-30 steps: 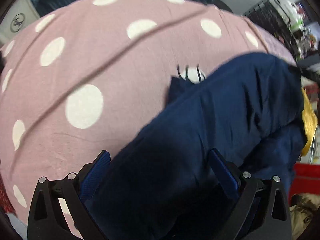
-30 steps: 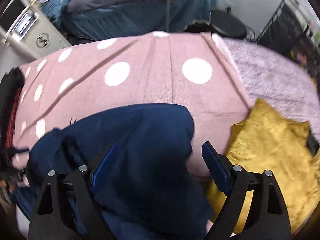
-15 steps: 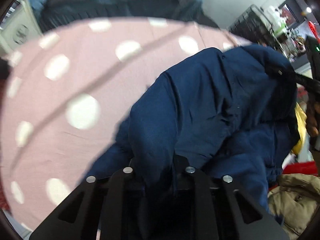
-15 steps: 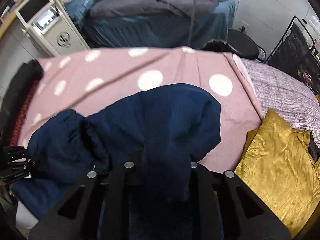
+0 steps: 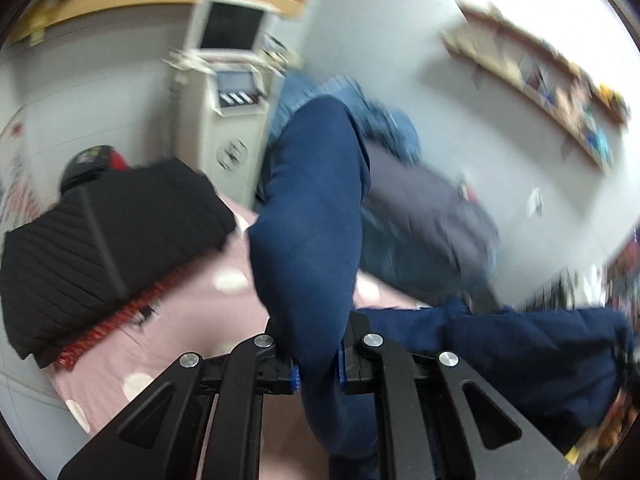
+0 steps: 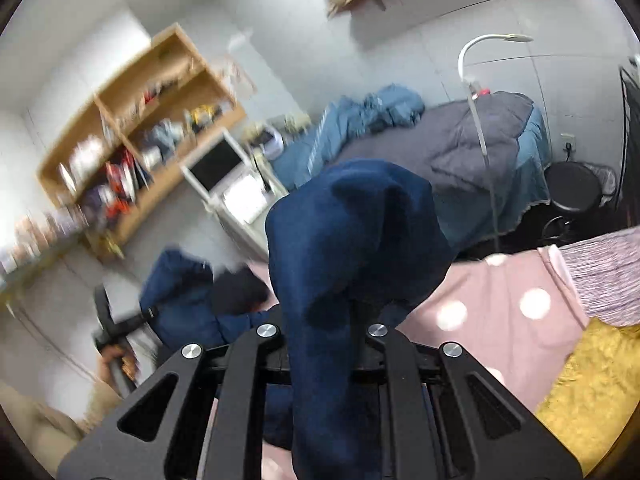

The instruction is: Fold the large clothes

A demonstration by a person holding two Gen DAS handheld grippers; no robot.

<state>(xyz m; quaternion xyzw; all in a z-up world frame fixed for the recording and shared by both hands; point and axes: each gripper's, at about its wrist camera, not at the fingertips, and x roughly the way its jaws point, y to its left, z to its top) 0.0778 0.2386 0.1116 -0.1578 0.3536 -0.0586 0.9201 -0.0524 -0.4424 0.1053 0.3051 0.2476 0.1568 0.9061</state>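
A large navy blue garment [image 5: 312,220] is lifted off the bed, and a fold of it rises in front of each camera. My left gripper [image 5: 316,372] is shut on one part of it, the cloth pinched between the blue pads. From there the garment stretches away to the right [image 5: 540,344]. In the right wrist view another bunch of the navy garment [image 6: 352,232] stands up between the jaws of my right gripper [image 6: 324,344], which are closing on it. The pads themselves are hidden by cloth. A hand [image 6: 108,360] holds the other gripper at the left.
A pink white-dotted blanket [image 5: 168,320] covers the bed below. A black ribbed garment [image 5: 100,232] lies on its left end and yellow fabric [image 6: 592,380] on its right. Behind stand a white cabinet with a screen [image 5: 228,120], a second bed [image 6: 460,148], a stool [image 6: 572,188] and wooden shelves [image 6: 140,120].
Both grippers stood open over the navy garment, then closed on it and rose steeply. The views now tilt up from the blanket to the room, with the garment hanging between them.
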